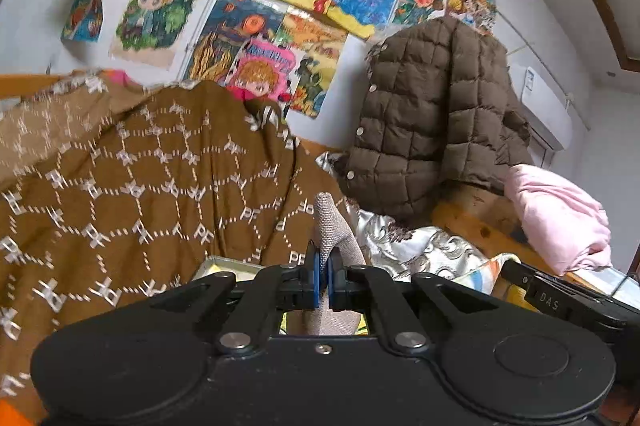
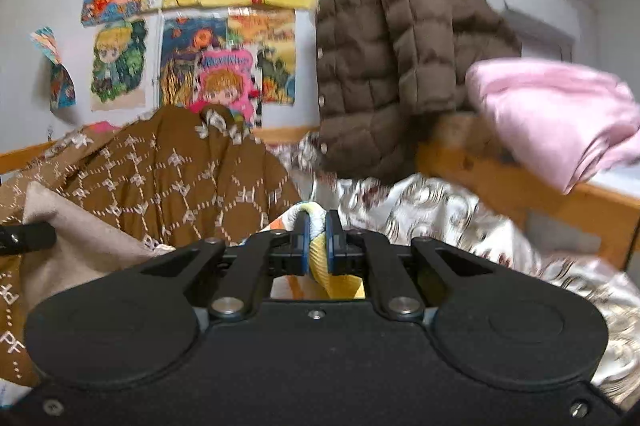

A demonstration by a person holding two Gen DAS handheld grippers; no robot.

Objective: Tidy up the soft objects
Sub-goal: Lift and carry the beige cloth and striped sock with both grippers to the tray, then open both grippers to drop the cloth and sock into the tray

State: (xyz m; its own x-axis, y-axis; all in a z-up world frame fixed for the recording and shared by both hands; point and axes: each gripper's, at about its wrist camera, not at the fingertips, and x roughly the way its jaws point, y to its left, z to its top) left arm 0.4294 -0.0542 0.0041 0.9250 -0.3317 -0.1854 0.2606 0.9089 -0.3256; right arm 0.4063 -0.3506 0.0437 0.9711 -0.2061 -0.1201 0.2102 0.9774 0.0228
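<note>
Left tool (image 1: 323,276) pinches beige cloth (image 1: 334,226); right tool (image 2: 316,240) pinches striped fabric (image 2: 320,258).

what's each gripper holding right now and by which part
Left gripper pinches an upright fold of the beige cloth; right gripper pinches a bunched edge of the yellow striped fabric.

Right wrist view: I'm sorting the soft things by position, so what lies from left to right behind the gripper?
Beige cloth → brown patterned blanket → brown quilted jacket → pink cloth.

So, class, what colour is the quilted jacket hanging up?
Dark brown quilted jacket, clearest in the left wrist view.
</note>
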